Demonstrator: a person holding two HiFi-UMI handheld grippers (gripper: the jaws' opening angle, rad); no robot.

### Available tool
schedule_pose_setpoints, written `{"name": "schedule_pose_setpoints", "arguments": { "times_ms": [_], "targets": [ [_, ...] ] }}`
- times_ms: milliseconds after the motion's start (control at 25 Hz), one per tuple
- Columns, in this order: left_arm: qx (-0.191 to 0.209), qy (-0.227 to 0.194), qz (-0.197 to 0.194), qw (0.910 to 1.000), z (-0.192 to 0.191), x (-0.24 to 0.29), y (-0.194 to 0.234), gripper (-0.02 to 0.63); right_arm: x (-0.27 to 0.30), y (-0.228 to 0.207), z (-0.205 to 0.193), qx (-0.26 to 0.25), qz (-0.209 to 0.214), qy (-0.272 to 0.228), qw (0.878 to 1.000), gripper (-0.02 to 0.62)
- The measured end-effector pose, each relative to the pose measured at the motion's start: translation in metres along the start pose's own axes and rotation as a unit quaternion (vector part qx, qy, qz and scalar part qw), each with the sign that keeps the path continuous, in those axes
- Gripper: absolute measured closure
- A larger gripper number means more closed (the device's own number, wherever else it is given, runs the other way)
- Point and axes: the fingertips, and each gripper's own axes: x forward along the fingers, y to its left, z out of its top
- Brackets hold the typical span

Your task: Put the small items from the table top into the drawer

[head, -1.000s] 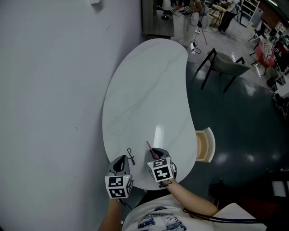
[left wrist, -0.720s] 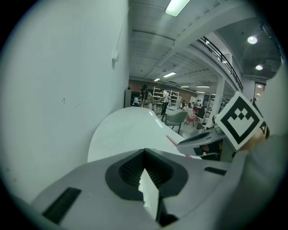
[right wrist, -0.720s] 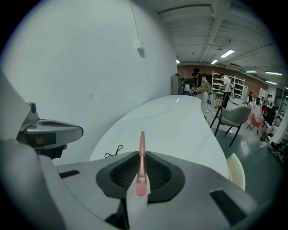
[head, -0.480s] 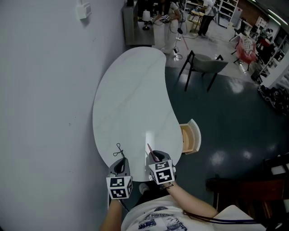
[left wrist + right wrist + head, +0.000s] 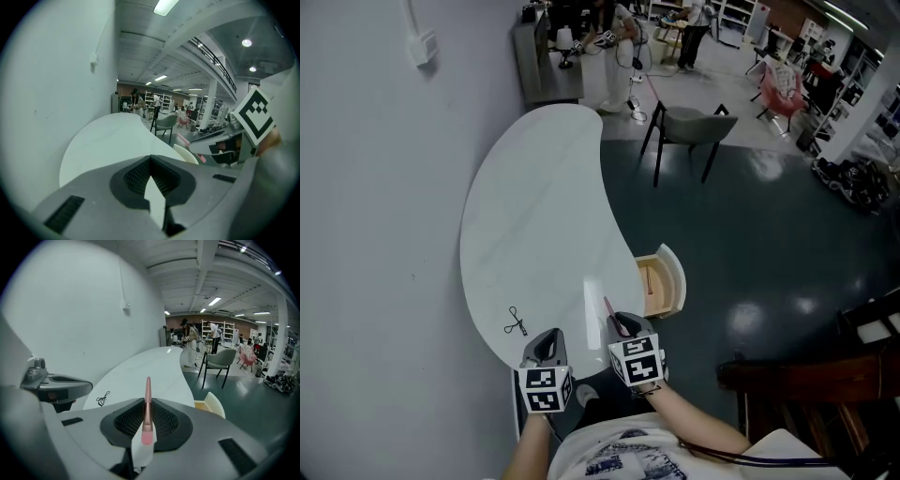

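1 pink stick (image 5: 148, 399) pinched in right claw (image 5: 624, 324), tip protruding

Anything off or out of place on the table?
Nothing spilled or damaged. One small black cord lies loose on the table near its left edge, not yet in the open drawer. The right gripper holds a pink stick.

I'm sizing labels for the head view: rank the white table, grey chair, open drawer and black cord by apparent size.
1. white table
2. grey chair, only slightly ahead, and it stands farther from the camera
3. open drawer
4. black cord
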Motion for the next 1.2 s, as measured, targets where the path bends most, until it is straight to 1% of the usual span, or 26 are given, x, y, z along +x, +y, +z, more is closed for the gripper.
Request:
{"name": "schedule_pose_setpoints", "arguments": {
  "times_ms": [160, 400, 520, 840, 1200],
  "targets": [
    [0.013, 0.001, -0.001, 0.9999, 0.007, 0.036, -0.035, 0.586, 0.000, -0.047, -0.001, 0.006, 0.002, -0.009, 1.000, 0.534],
    [0.022, -0.003, -0.004, 0.9997, 0.026, 0.068, -0.114, 0.588, -0.023, -0.117, -0.003, 0.005, 0.013, -0.012, 1.000, 0.534],
    [0.029, -0.005, -0.008, 0.9995, 0.034, 0.085, -0.145, 0.586, -0.030, -0.146, -0.003, 0.005, 0.016, -0.018, 1.000, 0.534],
    [0.037, -0.006, -0.006, 0.9993, 0.043, 0.119, -0.207, 0.588, -0.050, -0.216, -0.014, 0.007, 0.019, -0.023, 1.000, 0.534],
    [0.037, -0.010, -0.006, 0.9992, 0.046, 0.147, -0.260, 0.586, -0.067, -0.267, -0.027, 0.000, 0.023, -0.026, 0.999, 0.534]
  ]
}}
